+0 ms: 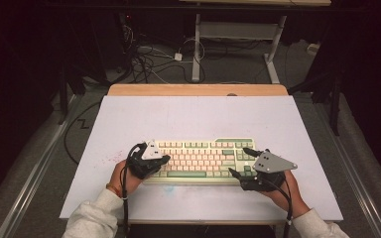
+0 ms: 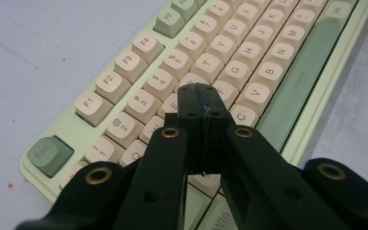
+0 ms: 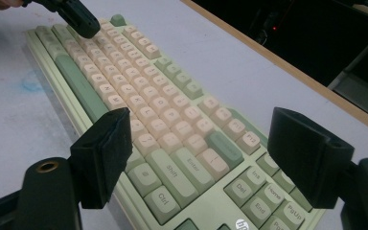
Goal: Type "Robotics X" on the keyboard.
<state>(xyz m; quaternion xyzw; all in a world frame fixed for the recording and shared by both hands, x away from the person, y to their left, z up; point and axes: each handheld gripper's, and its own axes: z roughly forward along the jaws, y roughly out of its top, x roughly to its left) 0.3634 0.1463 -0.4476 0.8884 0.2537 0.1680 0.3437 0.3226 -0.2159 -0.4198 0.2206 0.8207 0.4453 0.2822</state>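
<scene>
One keyboard (image 1: 203, 161) lies on my worktop (image 1: 188, 119); my left tongs (image 2: 203, 103) are pressed together over its letter keys; my right tongs (image 3: 199, 158) gape wide above its right end, holding nothing.

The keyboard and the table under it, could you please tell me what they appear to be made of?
The keyboard looks like moulded plastic: matte cream and green keycaps with printed legends, in a pale green case with a smooth, faintly satin face. The table shows a flat, matte pale sheet, possibly laminate or a mat, over a light wood edge at the far side.
</scene>
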